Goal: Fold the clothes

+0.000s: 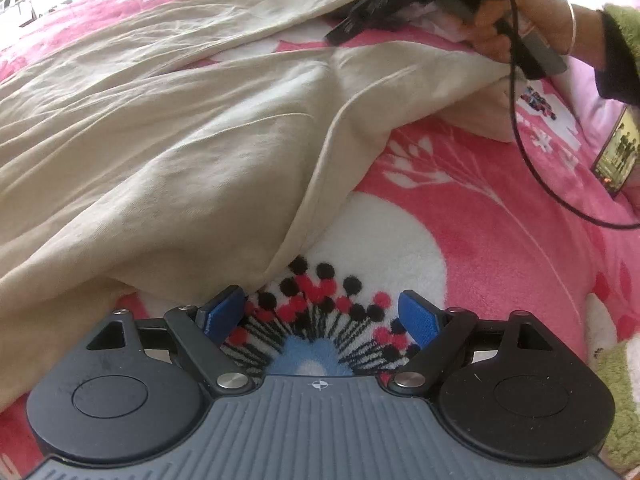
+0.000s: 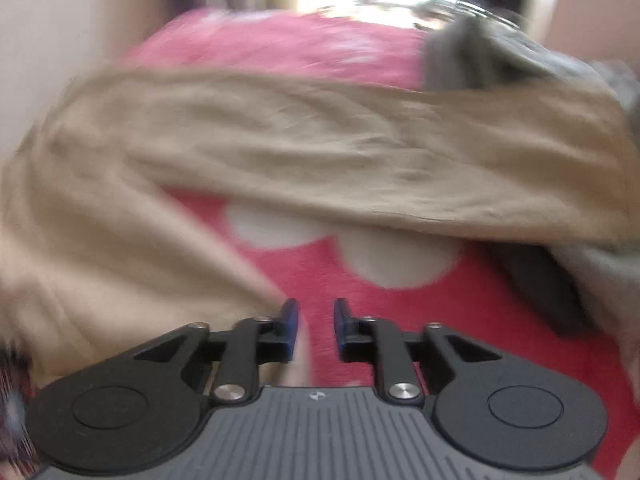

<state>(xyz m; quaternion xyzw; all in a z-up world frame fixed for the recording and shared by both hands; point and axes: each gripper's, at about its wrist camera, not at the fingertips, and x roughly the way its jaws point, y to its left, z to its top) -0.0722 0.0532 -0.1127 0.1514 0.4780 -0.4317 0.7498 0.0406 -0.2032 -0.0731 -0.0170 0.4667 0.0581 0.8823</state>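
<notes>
A wide beige garment (image 1: 180, 132) lies rumpled across a pink flowered blanket (image 1: 480, 240). My left gripper (image 1: 320, 296) is open just above the blanket, with its blue pads (image 1: 224, 312) close to the garment's near hem and nothing between them. At the top right, a hand (image 1: 488, 28) holds the other gripper low over the garment's far corner. The right wrist view is blurred by motion. In it the garment (image 2: 320, 152) stretches from side to side, and my right gripper (image 2: 316, 306) shows a narrow gap with only blanket (image 2: 400, 312) behind it. Beige cloth lies beside its left finger.
A black cable (image 1: 528, 152) loops over the blanket on the right. A lit phone screen (image 1: 616, 152) stands at the right edge beside a pale pink printed cloth (image 1: 560, 120). Dark grey clothing (image 2: 480, 56) is piled beyond the garment, and another dark item (image 2: 548, 288) lies to the right.
</notes>
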